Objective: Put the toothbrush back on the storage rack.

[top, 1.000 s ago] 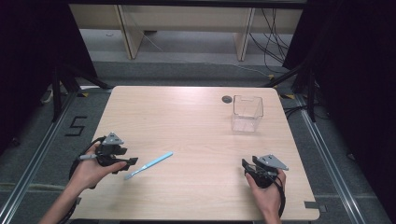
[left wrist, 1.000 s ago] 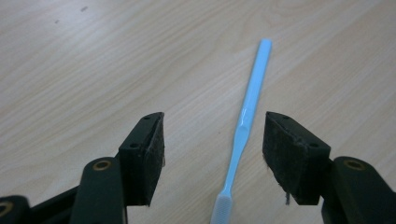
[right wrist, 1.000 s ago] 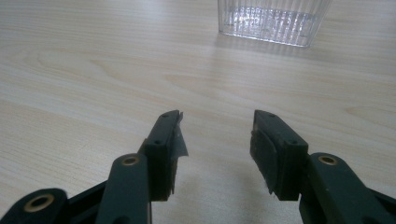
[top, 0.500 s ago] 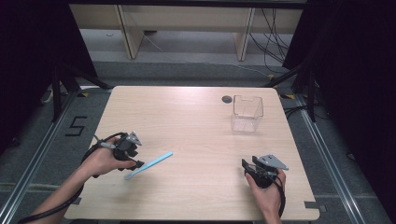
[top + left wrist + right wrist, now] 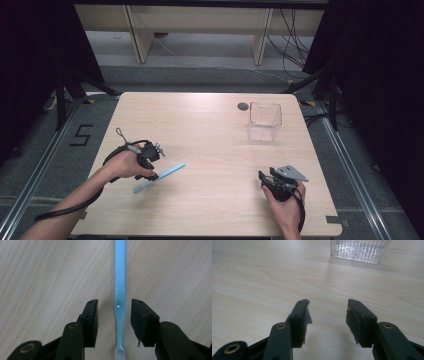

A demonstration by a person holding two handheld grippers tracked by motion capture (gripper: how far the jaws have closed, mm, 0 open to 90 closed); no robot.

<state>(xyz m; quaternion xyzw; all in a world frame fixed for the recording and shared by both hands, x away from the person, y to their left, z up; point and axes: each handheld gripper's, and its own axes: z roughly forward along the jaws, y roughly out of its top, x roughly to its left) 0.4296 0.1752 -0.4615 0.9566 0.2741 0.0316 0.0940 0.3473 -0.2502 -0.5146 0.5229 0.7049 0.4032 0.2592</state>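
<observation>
Blue toothbrush (image 5: 119, 302) lies flat on the table (image 5: 210, 130), well apart from the clear container (image 5: 264, 121), toward the near-left corner from it. In the left gripper view the handle runs straight between the jaws of the left tongs (image 5: 114, 315). They have just been closing around it, but a gap shows on each side of the handle; the pads do not yet press. Bristle end sits at the bottom of that view.

Right tongs (image 5: 327, 315) rest on the table nearer the container, jaws wide, nothing between them.

Judgement: approach done, grasp under way. Left: finish closing, lift, probably carry the toothbrush to the container.
</observation>
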